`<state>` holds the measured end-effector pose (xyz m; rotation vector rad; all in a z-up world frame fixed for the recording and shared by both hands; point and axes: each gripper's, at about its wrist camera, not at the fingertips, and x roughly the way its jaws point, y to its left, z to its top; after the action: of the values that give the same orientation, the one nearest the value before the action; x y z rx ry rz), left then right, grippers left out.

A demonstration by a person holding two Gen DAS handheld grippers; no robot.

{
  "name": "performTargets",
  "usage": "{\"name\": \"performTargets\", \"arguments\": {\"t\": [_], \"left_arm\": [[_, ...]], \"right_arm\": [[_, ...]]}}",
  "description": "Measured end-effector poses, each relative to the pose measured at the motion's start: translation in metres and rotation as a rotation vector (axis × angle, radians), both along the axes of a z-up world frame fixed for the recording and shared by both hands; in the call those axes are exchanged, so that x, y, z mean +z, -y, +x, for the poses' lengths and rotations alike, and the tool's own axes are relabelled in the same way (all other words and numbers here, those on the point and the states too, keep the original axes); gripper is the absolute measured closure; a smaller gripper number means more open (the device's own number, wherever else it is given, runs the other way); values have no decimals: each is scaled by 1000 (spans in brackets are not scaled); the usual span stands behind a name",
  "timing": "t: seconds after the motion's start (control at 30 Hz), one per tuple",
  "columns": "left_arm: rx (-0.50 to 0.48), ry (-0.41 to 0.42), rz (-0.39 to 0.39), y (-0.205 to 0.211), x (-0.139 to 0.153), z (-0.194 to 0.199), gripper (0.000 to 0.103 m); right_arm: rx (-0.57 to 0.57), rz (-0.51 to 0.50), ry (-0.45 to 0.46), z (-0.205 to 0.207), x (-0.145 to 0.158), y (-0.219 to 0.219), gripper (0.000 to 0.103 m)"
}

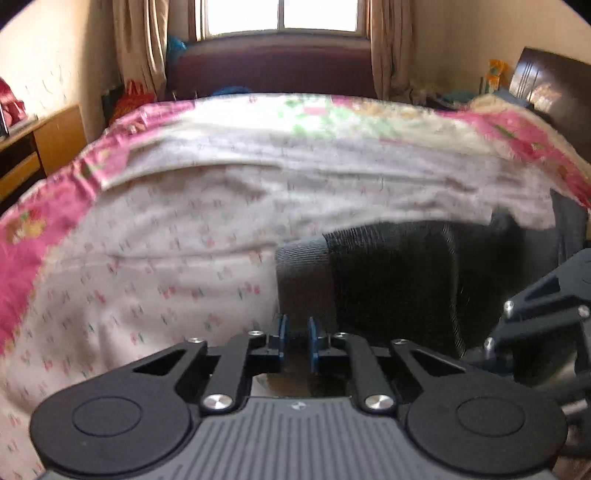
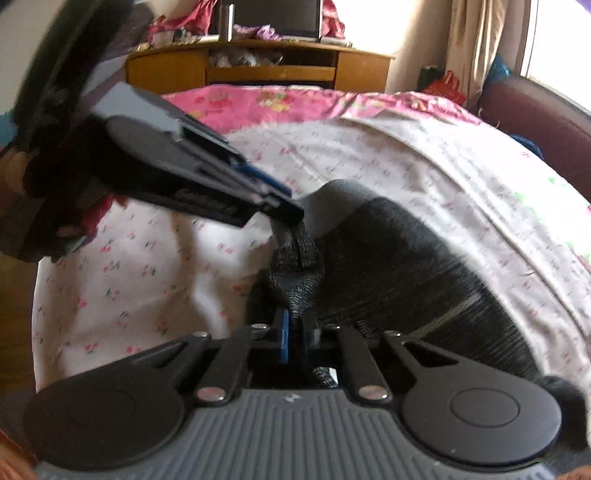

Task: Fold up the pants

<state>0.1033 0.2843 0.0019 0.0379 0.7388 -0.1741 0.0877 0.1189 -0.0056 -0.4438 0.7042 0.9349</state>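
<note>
The left tool (image 1: 296, 338) is seen low over the bed, with its two blue-tipped fingers (image 1: 282, 332) set close together. A narrow gap is left between them, and dark cloth is seen just past the tips. From the right wrist view, the tip of the left tool (image 2: 284, 206) is seen pressed onto a raised fold of the pants (image 2: 388, 251), but whether cloth is pinched there cannot be told.

The right tool (image 2: 295, 332) is closed on a bunched edge of the pants, and knit cloth is squeezed between its fingers (image 2: 283, 334).

The pants (image 1: 388, 280) are dark grey and black. They are laid in a heap on the bed, near its front edge, with a lighter grey band at one end.

The bed sheet (image 1: 166, 240) is white with small flowers and has a pink border. A wooden desk (image 2: 266, 70) is seen beyond the bed. A window (image 1: 282, 16) with curtains (image 1: 138, 44) is seen behind the bed.
</note>
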Motion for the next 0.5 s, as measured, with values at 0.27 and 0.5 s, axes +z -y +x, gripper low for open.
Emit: {"name": "performTargets", "arguments": {"t": [0.27,0.5], "left_arm": [[-22,34,71,1,-1,-20,49],[-3,27,54,0,-6,-25,49]], "right_arm": [[93,-60,249,-39,3,-1,97],[109,-183,325,-36,-19,14,79]]}}
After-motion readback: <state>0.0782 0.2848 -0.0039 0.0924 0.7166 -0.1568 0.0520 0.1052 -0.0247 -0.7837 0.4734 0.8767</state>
